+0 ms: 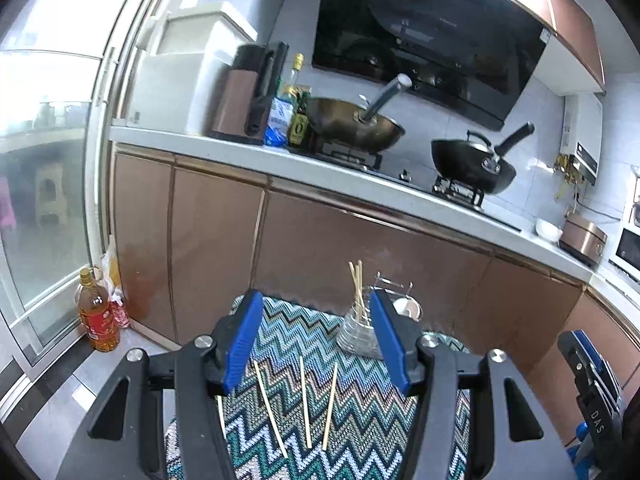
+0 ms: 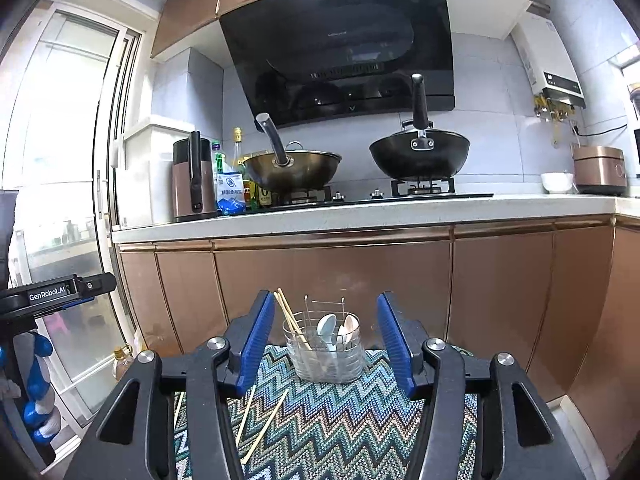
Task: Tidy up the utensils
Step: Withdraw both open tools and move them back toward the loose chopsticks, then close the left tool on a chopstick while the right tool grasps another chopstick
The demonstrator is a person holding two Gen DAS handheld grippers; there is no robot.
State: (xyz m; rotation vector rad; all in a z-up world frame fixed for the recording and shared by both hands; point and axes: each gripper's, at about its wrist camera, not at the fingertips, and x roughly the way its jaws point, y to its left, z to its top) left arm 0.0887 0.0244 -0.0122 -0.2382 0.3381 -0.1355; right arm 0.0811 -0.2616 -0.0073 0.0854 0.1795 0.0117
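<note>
Several loose wooden chopsticks (image 1: 305,406) lie on a zigzag-patterned cloth (image 1: 352,412). My left gripper (image 1: 316,336) is open and empty, above and just behind them. A clear utensil holder (image 1: 357,330) at the cloth's far edge holds a few chopsticks. In the right wrist view the holder (image 2: 325,350) holds chopsticks on its left and spoons (image 2: 326,328) on its right. My right gripper (image 2: 326,340) is open and empty, with the holder seen between its fingers. Loose chopsticks (image 2: 266,426) lie on the cloth (image 2: 340,420) to the lower left.
Brown kitchen cabinets (image 2: 332,280) stand close behind the cloth. The counter above carries two woks (image 2: 419,152) on a stove, a kettle, bottles and a rice cooker (image 2: 600,168). An oil bottle (image 1: 96,316) stands on the floor at left by a glass door.
</note>
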